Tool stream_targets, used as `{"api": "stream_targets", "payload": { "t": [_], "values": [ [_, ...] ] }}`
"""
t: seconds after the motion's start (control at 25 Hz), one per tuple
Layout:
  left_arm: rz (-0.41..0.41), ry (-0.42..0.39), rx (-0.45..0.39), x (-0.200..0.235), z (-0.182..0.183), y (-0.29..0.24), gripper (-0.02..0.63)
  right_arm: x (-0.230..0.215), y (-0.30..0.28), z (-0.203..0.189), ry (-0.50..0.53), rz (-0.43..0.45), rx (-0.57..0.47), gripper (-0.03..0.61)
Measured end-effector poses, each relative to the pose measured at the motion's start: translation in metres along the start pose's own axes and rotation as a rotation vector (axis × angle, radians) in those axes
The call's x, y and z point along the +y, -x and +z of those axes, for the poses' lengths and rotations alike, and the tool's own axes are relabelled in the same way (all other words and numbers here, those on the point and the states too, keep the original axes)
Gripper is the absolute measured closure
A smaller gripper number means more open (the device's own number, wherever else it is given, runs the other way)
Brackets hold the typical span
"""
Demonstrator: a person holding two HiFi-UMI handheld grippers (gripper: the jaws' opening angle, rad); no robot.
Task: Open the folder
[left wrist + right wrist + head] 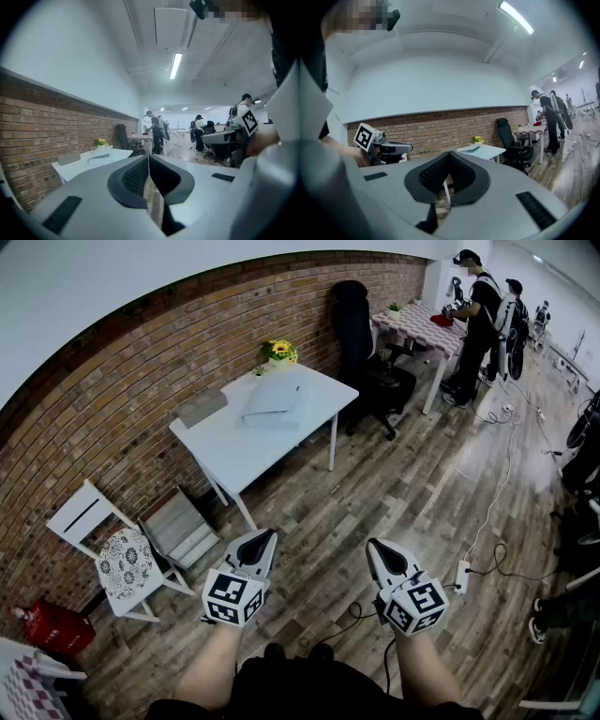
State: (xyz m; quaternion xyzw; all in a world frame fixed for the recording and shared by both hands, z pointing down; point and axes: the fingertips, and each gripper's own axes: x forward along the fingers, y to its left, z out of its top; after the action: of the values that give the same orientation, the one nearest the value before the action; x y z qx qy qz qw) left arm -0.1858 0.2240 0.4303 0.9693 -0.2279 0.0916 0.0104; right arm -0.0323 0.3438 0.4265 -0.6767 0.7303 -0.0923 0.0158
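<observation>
Folder lies flat, apparently shut, on the white table, well apart from both grippers. Left gripper: jaws together, nothing between. Right gripper: likewise closed and empty. Judgement: folder light, cover thin, flexible and smooth, so it may slide. Pinch the free cover edge and steady the body; spine side not discernible

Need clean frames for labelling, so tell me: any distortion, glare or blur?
Head view: strong fisheye bows the brick wall; sharp, evenly lit. Left gripper view: ceiling light glares, corners black. Right gripper view: black corners, white table small but clear.
</observation>
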Motion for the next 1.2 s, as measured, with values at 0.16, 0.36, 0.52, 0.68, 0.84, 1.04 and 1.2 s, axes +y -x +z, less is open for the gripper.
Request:
{"api": "stream_targets", "payload": {
  "t": [0.16,0.36,0.52,0.68,0.84,1.04,1.2],
  "values": [
    [0.064,0.011,-0.012,0.005,0.007,0.013,0.594,0.013,0.001,0.008,-0.030,0.019,-0.024,0.565],
    [0.075,0.014,-0.025,0.011,0.011,0.025,0.595,0.027,-0.002,0.012,-0.042,0.032,-0.029,0.564],
    [0.080,0.027,-0.028,0.008,0.009,0.029,0.597,0.029,0.005,0.010,-0.041,0.034,-0.025,0.565],
    [0.086,0.019,-0.019,0.000,0.005,0.028,0.597,0.023,0.017,0.014,-0.016,0.023,-0.042,0.565],
    [0.097,0.012,-0.026,-0.012,0.005,0.026,0.597,0.022,0.029,0.016,0.040,0.032,-0.050,0.563],
    [0.090,0.009,-0.034,-0.023,0.007,0.020,0.596,0.013,0.040,0.009,0.025,0.035,-0.034,0.558],
    [0.083,0.013,-0.051,-0.023,0.012,0.007,0.595,0.003,0.038,0.010,0.011,0.039,-0.031,0.549]
  ]
}}
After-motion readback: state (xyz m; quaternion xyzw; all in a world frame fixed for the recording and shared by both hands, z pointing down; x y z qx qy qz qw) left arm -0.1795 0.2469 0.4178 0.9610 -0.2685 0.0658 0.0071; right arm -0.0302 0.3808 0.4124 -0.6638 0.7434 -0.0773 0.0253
